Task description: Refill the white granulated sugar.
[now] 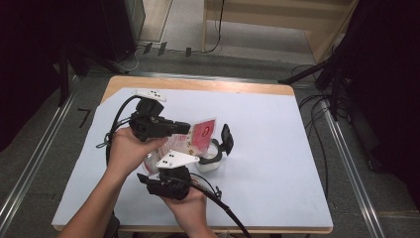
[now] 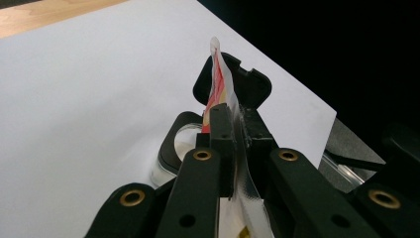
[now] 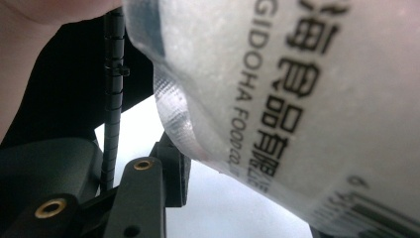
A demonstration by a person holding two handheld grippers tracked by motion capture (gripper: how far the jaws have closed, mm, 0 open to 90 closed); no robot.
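A red and white food packet is held over the table between both grippers. My left gripper points right and is shut on the packet's thin edge, the film pinched flat between its jaws. My right gripper comes up from below, and the packet's bulging clear side with black print fills the gap between its jaws. Under the packet's top end stands a small white container with its black flip lid open. The left gripper view shows the container and lid just beyond the jaws.
A white sheet covers most of the wooden table. Black cables trail from both grippers, one off the near edge. Stand legs and cables lie on the floor to the right.
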